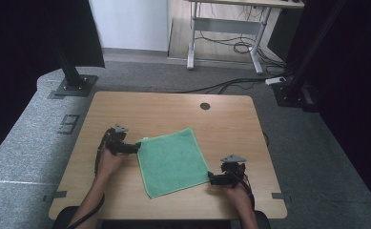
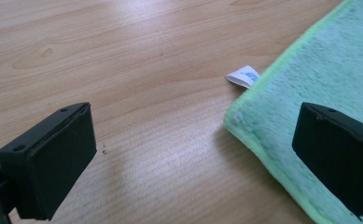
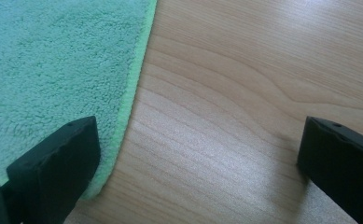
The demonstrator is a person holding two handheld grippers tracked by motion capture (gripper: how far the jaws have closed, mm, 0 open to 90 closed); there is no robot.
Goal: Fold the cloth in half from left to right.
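We judge the green cloth (image 1: 172, 161) light and limp, best pinched at its corners; both tongs, left (image 1: 138, 147) and right (image 1: 211, 179), stand spread, pinching nothing.

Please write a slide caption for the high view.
Two hand-held grippers, left and right, at opposite corners of a green cloth.

A cloth (image 1: 172, 161) lies flat in the middle of the desk (image 1: 173, 109). The left tongs (image 1: 136, 147) sit at its far left corner, the right tongs (image 1: 211, 179) at its near right corner.
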